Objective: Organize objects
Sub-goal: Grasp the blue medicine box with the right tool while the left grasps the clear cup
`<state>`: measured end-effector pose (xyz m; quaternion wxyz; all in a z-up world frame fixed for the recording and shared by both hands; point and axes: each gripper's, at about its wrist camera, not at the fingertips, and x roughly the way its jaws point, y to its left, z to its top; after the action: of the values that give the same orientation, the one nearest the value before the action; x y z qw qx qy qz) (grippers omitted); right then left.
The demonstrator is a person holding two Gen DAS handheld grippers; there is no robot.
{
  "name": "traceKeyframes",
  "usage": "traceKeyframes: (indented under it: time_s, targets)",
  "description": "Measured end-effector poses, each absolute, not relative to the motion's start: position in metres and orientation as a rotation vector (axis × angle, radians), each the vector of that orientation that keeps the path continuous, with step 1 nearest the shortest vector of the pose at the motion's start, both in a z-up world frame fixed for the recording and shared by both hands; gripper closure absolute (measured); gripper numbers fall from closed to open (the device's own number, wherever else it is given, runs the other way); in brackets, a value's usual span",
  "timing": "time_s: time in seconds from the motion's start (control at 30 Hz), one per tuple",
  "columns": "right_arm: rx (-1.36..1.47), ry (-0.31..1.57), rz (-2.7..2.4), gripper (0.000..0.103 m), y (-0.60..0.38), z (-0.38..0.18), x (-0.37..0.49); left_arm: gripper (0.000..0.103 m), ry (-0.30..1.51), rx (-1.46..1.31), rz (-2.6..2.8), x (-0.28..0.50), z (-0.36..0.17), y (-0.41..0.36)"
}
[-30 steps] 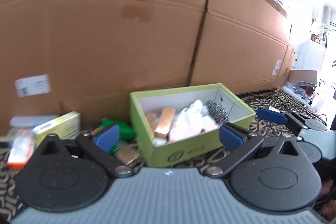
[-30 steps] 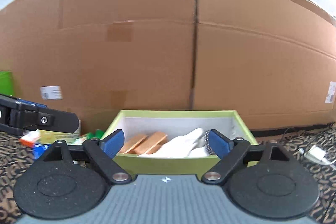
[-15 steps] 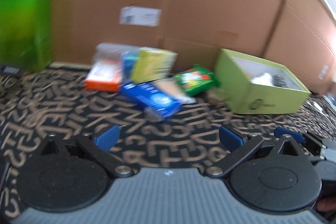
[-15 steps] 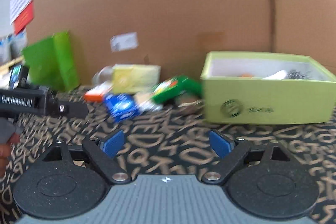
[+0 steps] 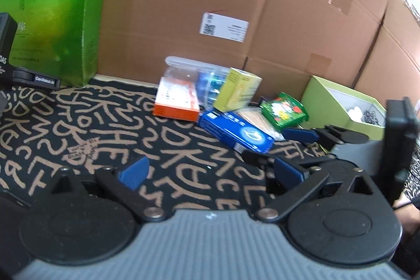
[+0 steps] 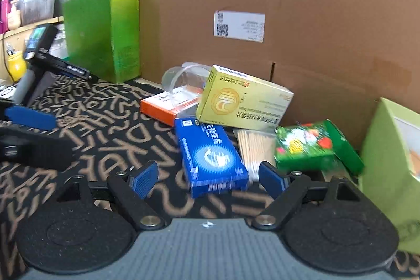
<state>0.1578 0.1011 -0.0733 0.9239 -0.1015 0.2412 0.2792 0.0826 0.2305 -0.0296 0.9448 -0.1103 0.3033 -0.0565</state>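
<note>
Both claws hold nothing: left claw [image 5: 210, 172] wide, right claw [image 6: 207, 175] closing around blue box [image 6: 210, 154]; it may skid.

Left gripper [image 5: 210, 172] gapes empty; right gripper [image 6: 208, 179] closing slightly, nothing gripped

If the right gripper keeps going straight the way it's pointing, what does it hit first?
Most likely the blue box: it lies straight ahead, its near end between the fingertips of the right gripper, whose jaws are closing with nothing gripped. Depth is hard to judge.
</note>
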Motion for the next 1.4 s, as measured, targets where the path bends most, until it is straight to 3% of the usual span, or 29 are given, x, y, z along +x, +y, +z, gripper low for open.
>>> traceKeyframes:
  time_s: [0.13, 0.17, 0.2, 0.37, 0.43, 0.57, 0.73, 0.8, 0.87, 1.23, 1.33, 1.4]
  targets:
    - [-0.203, 0.54, 0.562, 0.022, 0.111, -0.081, 0.179, 0.0, 0.616, -0.219, -0.116, 0.095, -0.029, 0.237]
    - [-0.212, 0.553, 0.554, 0.033, 0.111, -0.082, 0.18, 0.0, 0.611, -0.214, -0.12, 0.098, -0.028, 0.237]
    - [-0.222, 0.541, 0.54, 0.035, 0.111, -0.081, 0.178, 0.0, 0.604, -0.207, -0.122, 0.102, -0.027, 0.237]
    - [-0.181, 0.562, 0.531, 0.037, 0.096, -0.078, 0.148, 0.001, 0.541, -0.149, -0.064, 0.131, -0.018, 0.229]
    - [-0.164, 0.561, 0.518, 0.037, 0.088, -0.078, 0.13, 0.006, 0.543, -0.138, -0.047, 0.15, -0.02, 0.225]
    - [-0.123, 0.575, 0.535, 0.037, 0.074, -0.076, 0.1, 0.023, 0.581, -0.131, 0.005, 0.189, -0.03, 0.218]
    - [-0.13, 0.574, 0.55, 0.037, 0.067, -0.076, 0.08, 0.064, 0.626, -0.176, 0.044, 0.213, -0.04, 0.225]
    - [-0.124, 0.571, 0.55, 0.037, 0.066, -0.076, 0.078, 0.09, 0.643, -0.201, 0.036, 0.216, -0.041, 0.228]
    - [-0.12, 0.573, 0.545, 0.037, 0.066, -0.076, 0.077, 0.097, 0.653, -0.194, 0.022, 0.212, -0.039, 0.228]
    - [-0.117, 0.671, 0.62, 0.037, 0.058, -0.063, 0.018, 0.098, 0.728, 0.005, -0.25, 0.083, -0.035, 0.212]
    - [-0.135, 0.674, 0.688, 0.037, 0.06, -0.06, 0.007, 0.094, 0.711, 0.014, -0.231, 0.065, -0.036, 0.208]
    - [-0.164, 0.649, 0.675, 0.036, 0.066, -0.057, 0.004, 0.083, 0.697, 0.015, -0.213, 0.062, -0.036, 0.206]
